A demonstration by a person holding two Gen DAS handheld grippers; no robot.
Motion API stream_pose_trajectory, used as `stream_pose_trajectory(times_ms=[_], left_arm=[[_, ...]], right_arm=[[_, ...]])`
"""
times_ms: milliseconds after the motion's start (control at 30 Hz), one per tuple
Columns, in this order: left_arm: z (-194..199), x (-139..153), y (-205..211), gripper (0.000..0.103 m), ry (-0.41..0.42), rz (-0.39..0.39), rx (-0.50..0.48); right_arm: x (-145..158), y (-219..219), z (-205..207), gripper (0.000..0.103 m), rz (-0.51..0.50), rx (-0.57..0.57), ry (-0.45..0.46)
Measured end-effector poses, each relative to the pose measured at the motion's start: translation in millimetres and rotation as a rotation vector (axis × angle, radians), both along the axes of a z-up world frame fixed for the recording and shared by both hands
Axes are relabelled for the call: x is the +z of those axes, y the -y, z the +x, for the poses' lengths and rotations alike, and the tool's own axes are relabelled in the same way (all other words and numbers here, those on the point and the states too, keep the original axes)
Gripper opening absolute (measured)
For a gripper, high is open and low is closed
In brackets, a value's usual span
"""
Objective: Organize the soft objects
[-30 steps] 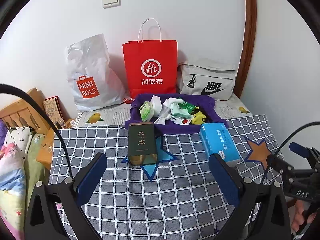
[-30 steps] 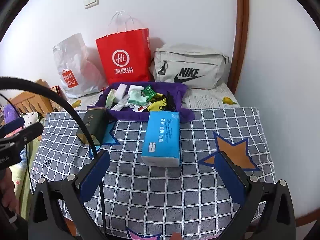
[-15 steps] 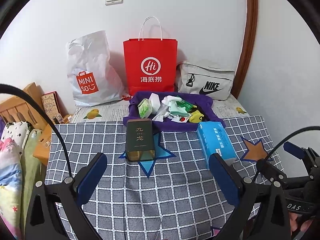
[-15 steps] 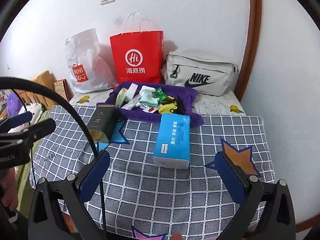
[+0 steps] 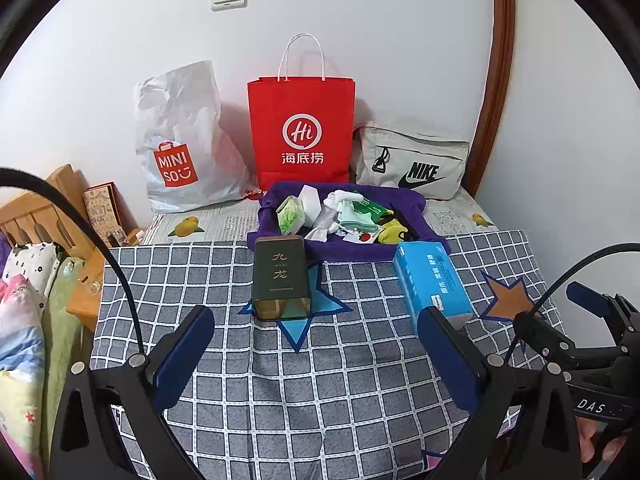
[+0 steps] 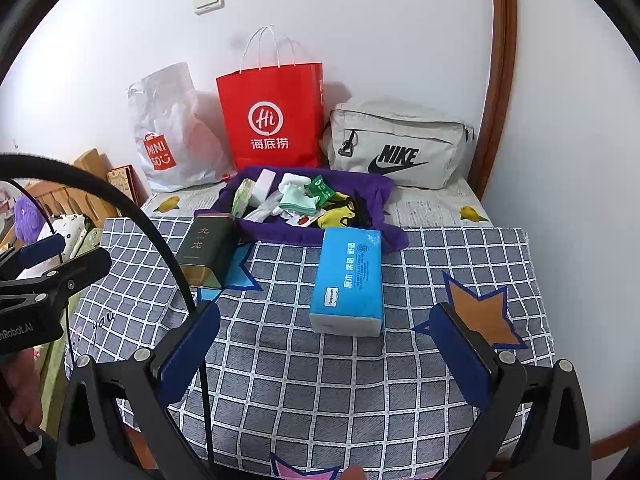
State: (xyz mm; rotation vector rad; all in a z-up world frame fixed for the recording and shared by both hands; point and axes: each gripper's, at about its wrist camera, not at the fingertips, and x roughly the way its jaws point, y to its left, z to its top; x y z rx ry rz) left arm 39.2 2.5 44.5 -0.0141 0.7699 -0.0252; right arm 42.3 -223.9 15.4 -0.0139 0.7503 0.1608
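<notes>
A checked tablecloth covers the table, and along the wall behind it stand three bags: a white Miniso plastic bag, a red Haidilao paper bag and a grey Nike pouch. In front of the red bag lies a purple cloth tray holding the jumble of small soft things. They look like socks, a pale green folded cloth, a yellow item and small tissue packets, all loose and overlapping.

Nearer the grippers, the blue tissue pack lies flat on the cloth, its far end touching the tray. It should be light and squashy, with a slick plastic wrap, so a grip across its narrow width near the middle seems safest (too hard a squeeze would only dent it). To its left lies the dark green tea tin, rigid and smooth, probably not one of the soft things.

The left gripper hangs above the near part of the table with its jaws spread wide and nothing between them. The right gripper is likewise wide open and empty, roughly lined up with the tissue pack's near end. The tray's small pieces are limp and will drape, so each is best pinched at a bunched fold rather than a thin edge.
</notes>
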Motion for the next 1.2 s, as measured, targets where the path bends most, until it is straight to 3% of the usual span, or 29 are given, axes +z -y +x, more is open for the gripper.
stream_pose_trajectory(times_ms=[1200], left_arm=[[1.6, -8.7, -2.2, 0.103, -0.029, 0.003, 0.000]], right_arm=[[-3.6, -2.2, 3.9, 0.103, -0.010, -0.017, -0.012]])
